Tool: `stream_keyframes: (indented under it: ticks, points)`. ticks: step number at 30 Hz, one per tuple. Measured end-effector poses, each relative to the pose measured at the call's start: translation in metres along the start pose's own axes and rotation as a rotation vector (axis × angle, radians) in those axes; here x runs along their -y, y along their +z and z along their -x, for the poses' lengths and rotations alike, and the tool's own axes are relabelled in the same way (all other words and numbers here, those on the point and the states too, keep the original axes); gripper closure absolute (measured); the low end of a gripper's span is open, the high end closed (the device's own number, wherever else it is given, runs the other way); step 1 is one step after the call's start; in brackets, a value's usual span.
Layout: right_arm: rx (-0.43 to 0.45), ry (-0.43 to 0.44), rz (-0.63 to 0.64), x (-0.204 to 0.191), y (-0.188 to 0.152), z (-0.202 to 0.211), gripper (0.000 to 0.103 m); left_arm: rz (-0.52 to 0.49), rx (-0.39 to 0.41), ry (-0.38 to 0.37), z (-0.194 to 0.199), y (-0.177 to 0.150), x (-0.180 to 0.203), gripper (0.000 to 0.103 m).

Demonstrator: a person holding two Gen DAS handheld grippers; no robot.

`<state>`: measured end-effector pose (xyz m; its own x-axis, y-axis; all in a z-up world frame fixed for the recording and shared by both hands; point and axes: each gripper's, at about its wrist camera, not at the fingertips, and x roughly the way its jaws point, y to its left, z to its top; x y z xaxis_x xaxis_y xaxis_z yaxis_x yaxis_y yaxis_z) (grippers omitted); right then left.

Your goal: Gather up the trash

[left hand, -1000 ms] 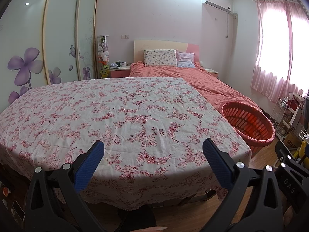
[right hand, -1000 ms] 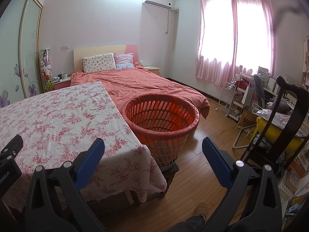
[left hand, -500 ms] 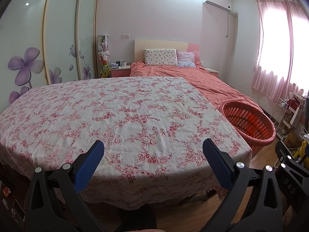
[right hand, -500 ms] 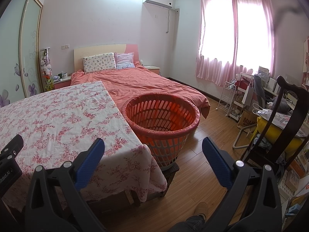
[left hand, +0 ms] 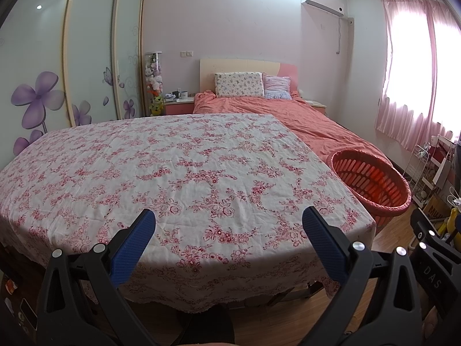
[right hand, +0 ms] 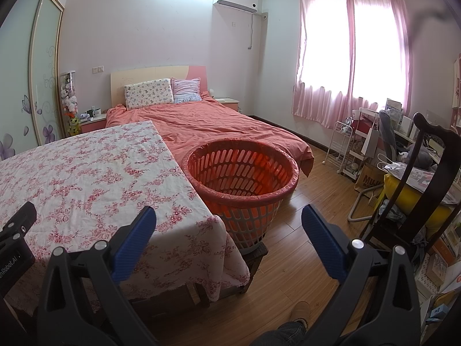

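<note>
Left gripper [left hand: 229, 225] and right gripper [right hand: 229, 222] both spread wide, holding nothing, at near edge of floral-clothed table [left hand: 178, 158]; orange basket [right hand: 242, 170] just beside table's right corner, bed [right hand: 216, 127] beyond table.

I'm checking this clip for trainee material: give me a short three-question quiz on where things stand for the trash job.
1. True or false: the left gripper holds a piece of trash.
2. The orange basket stands: A) on the bed, B) beside the table corner, C) under the window.
3. What covers the table?

Key: 1 false, both it and the right gripper have open, empty fingers. 2 B. 3 a white tablecloth with a red floral print; no trash shows on it.
</note>
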<state>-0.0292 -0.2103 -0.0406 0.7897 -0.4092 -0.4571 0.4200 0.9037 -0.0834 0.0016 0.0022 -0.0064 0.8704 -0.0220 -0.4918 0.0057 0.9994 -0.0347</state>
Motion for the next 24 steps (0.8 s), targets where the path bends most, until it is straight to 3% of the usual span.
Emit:
stream_keyframes:
  ticks: [24]
  points:
    - [0.0, 0.0, 0.0, 0.0006, 0.0006, 0.0005, 0.004, -0.011, -0.008, 0.006, -0.0013, -0.0009, 0.0015, 0.003]
